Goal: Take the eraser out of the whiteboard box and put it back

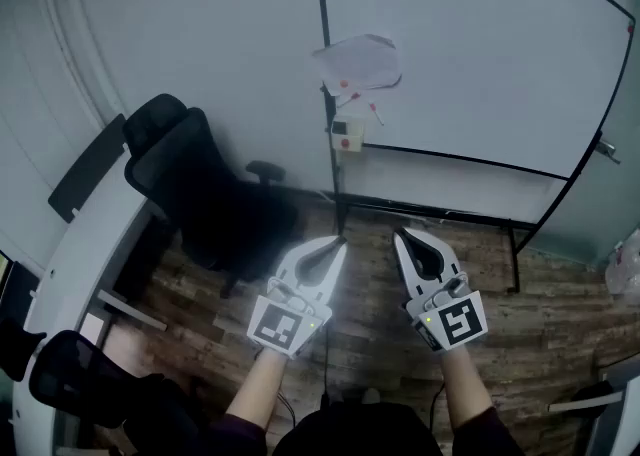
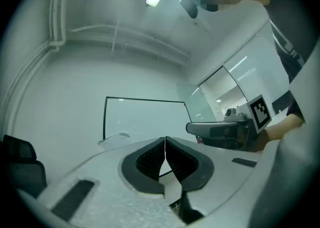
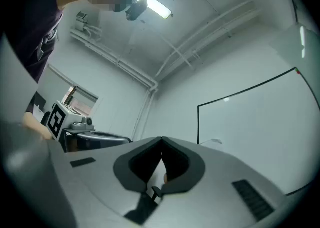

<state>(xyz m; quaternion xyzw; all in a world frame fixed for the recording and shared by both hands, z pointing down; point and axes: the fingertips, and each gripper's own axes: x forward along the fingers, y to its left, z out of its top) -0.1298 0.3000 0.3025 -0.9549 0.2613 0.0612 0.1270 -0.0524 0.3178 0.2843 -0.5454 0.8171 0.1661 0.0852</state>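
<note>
The small white whiteboard box with an orange front (image 1: 346, 134) hung on the left edge of the large white whiteboard with a black frame (image 1: 470, 54), just under a crumpled white paper sheet (image 1: 358, 62). It sat well ahead of both sets of fingertips, roughly in line with the gap between the two grippers. The eraser could not be made out, and the box was too small to tell its long axis. The left gripper (image 1: 338, 242) had its dark ribbed pads pressed together on nothing. The right gripper (image 1: 401, 235) was likewise closed and empty. Both were held side by side over the wood-plank floor (image 1: 380, 354), tips aimed toward the board and tilted slightly up.
</note>
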